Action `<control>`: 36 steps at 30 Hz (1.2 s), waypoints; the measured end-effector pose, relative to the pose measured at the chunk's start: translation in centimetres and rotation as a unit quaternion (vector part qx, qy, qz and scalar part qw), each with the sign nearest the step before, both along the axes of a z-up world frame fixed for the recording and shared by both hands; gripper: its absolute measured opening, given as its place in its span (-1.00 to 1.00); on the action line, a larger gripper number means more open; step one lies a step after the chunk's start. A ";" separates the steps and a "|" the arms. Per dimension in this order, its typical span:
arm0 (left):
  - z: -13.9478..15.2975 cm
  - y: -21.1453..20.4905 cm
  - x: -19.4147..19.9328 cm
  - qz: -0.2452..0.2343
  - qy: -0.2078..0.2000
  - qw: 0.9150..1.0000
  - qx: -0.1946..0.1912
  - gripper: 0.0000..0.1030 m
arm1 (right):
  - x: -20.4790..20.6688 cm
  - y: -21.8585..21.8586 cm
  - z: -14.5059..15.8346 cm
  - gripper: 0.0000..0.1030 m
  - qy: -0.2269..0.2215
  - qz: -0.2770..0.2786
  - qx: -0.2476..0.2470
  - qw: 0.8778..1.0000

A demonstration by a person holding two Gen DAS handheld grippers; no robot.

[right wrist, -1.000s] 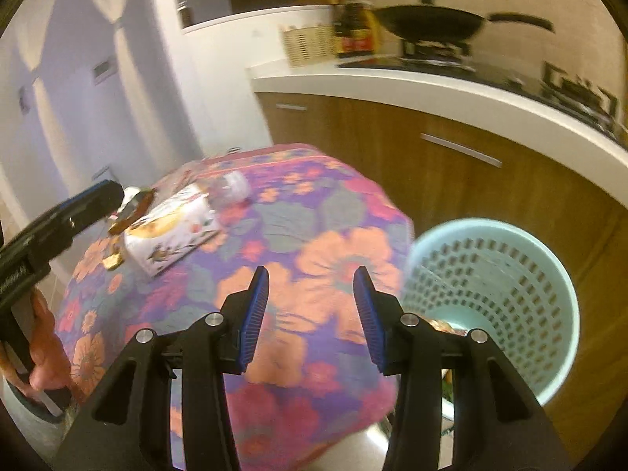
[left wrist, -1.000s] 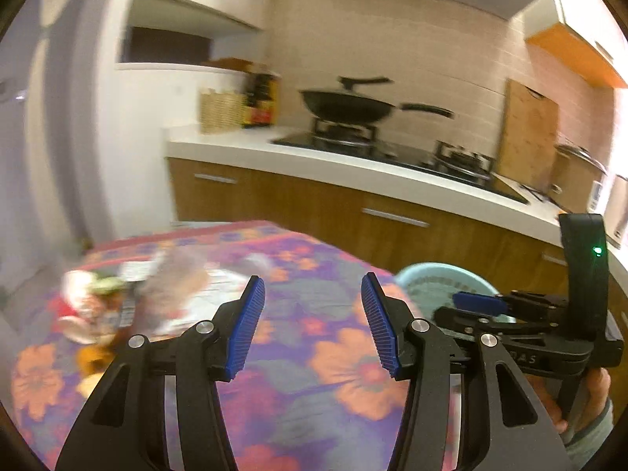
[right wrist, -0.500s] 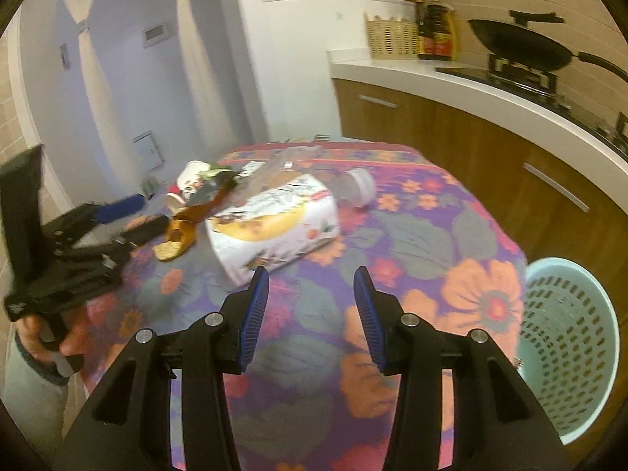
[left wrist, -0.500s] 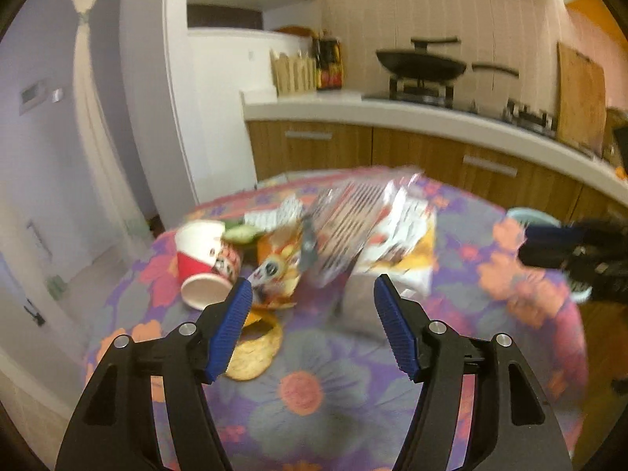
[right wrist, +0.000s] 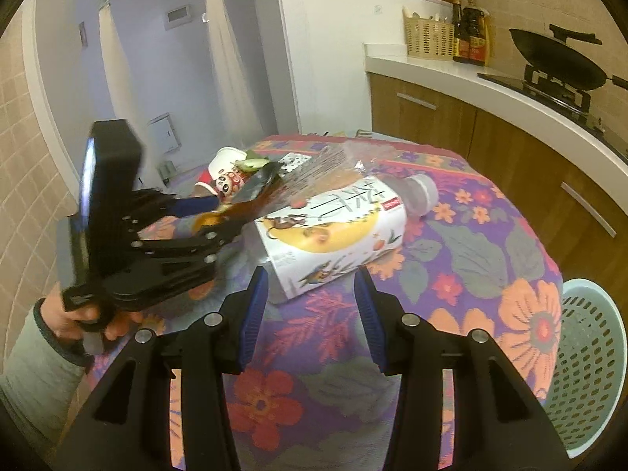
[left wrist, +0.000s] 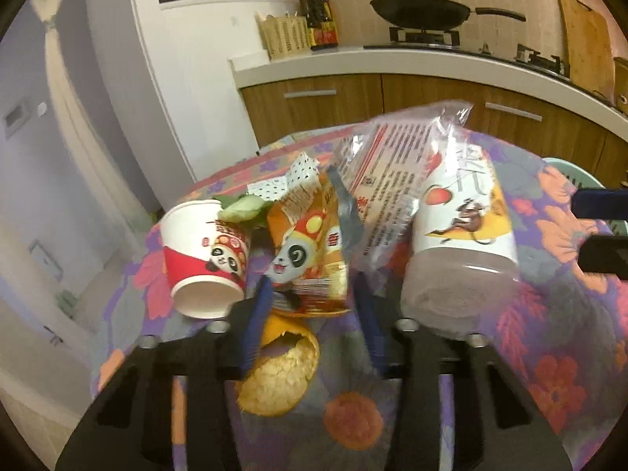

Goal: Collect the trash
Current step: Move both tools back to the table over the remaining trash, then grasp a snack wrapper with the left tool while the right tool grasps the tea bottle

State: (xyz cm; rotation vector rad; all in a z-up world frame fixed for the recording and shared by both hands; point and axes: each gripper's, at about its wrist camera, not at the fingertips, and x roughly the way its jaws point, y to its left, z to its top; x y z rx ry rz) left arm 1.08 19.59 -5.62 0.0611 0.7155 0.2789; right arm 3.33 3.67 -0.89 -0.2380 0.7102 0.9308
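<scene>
On the flowery surface [left wrist: 557, 384] lies trash: a paper cup [left wrist: 204, 259] on its side, then an orange snack bag [left wrist: 310, 251], then a big bottle [right wrist: 333, 235]. The left hand-held gripper [left wrist: 312, 316] has just been closing around the snack bag's edge. The right hand-held gripper [right wrist: 312, 314] is spread, empty, near the bottle. A green basket [right wrist: 585, 357] stands far right

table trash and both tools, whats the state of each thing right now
left tool: part open, jaws just closing around the orange snack wrapper, grip unclear
right tool: open, empty, short of the bottle
paper cup: on its side
plastic bottle: lying down, capped
clear wrapper: crumpled, leaning on the bottle
orange peel: on the cloth
basket: upright beside the table
</scene>
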 end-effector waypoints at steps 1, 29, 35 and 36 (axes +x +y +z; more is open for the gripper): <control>0.0 0.1 0.0 0.002 -0.005 1.000 0.000 -0.40 | -0.1 0.2 -0.1 -0.18 0.001 0.001 -0.001 1.000; 2.2 0.2 -4.1 -0.052 -0.125 0.984 -0.119 -0.92 | 1.6 -3.7 -2.1 -0.07 -0.023 -0.200 -0.043 0.979; 2.8 -0.6 -3.8 -0.058 -0.125 0.984 -0.111 -0.92 | 0.7 -2.4 -0.9 0.42 -0.039 -0.142 -0.006 0.989; 2.8 -0.6 -3.8 -0.058 -0.124 0.984 -0.110 -0.92 | 0.6 -1.7 -0.9 0.42 -0.048 -0.138 -0.010 0.989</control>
